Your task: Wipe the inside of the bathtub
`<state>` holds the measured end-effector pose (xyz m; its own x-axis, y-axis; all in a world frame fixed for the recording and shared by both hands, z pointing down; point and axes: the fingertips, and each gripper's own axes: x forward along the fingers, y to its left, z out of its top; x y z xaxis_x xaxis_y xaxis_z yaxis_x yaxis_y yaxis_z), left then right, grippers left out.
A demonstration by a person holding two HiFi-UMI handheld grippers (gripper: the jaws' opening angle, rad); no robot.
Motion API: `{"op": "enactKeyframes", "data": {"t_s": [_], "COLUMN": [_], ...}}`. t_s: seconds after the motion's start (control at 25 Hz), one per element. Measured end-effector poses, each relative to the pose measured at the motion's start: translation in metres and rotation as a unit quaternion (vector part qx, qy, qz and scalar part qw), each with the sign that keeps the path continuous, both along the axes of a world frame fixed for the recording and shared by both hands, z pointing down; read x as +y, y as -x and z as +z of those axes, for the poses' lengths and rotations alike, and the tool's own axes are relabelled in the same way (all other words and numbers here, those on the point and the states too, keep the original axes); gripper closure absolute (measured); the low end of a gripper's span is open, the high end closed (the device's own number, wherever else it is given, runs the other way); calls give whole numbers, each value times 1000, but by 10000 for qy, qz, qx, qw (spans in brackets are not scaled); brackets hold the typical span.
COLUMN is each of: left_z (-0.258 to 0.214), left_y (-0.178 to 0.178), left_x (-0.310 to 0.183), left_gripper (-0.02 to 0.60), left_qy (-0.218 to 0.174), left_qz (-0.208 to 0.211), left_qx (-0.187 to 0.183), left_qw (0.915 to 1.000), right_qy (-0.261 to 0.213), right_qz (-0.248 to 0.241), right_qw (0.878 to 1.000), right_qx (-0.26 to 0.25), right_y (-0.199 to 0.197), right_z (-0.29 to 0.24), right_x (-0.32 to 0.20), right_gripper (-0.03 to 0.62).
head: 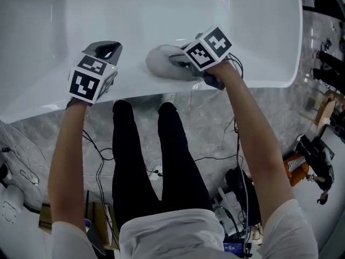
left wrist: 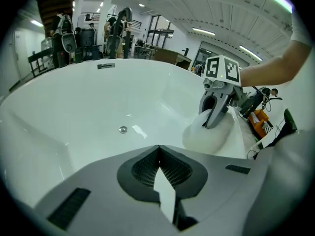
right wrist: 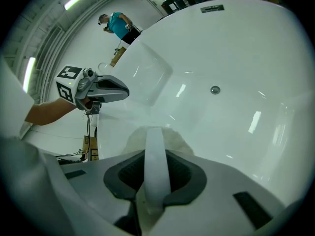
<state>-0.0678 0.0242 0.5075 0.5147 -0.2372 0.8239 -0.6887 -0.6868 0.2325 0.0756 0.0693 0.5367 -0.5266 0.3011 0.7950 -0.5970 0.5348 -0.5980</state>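
Your R gripper (head: 177, 59) is clamped on the white cloth (head: 160, 63) at the bathtub (head: 253, 31) near edge, L gripper (head: 109, 49) beside it w/ jaws together, empty.

Both bare forearms are stretched forward and down; the left arm (head: 67, 155) is kept nearly straight and the right arm (head: 253, 128) is angled inward. The left gripper (head: 109, 48) is held with its jaws closed together, nothing between them. The right gripper (head: 175, 61) is held near its right side, its jaws clamped on a pale cloth (head: 159, 62) bulging ahead of them.
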Motion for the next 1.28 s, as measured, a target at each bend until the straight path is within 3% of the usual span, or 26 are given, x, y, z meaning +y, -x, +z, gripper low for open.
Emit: {"op": "enactKeyframes", "data": {"t_s": [0.52, 0.84, 1.28], "left_z": [-12, -13, -8], "left_y": [96, 150, 240], "left_x": [7, 9, 4], "left_gripper": [571, 571, 571], "left_qy": [-80, -145, -139], "left_qz": [-377, -523, -724], "left_qx": [-145, -287, -599], "left_qw": [9992, 9981, 9955], "right_qy": [-78, -132, -148], "right_qz": [-636, -787, -1228], "right_qw": [9962, 9937, 9839], "right_qx": [-596, -782, -1287], "right_y": [109, 164, 266], "right_z": [-5, -6, -8], "right_x": [7, 10, 14], "right_gripper": [502, 502, 502]}}
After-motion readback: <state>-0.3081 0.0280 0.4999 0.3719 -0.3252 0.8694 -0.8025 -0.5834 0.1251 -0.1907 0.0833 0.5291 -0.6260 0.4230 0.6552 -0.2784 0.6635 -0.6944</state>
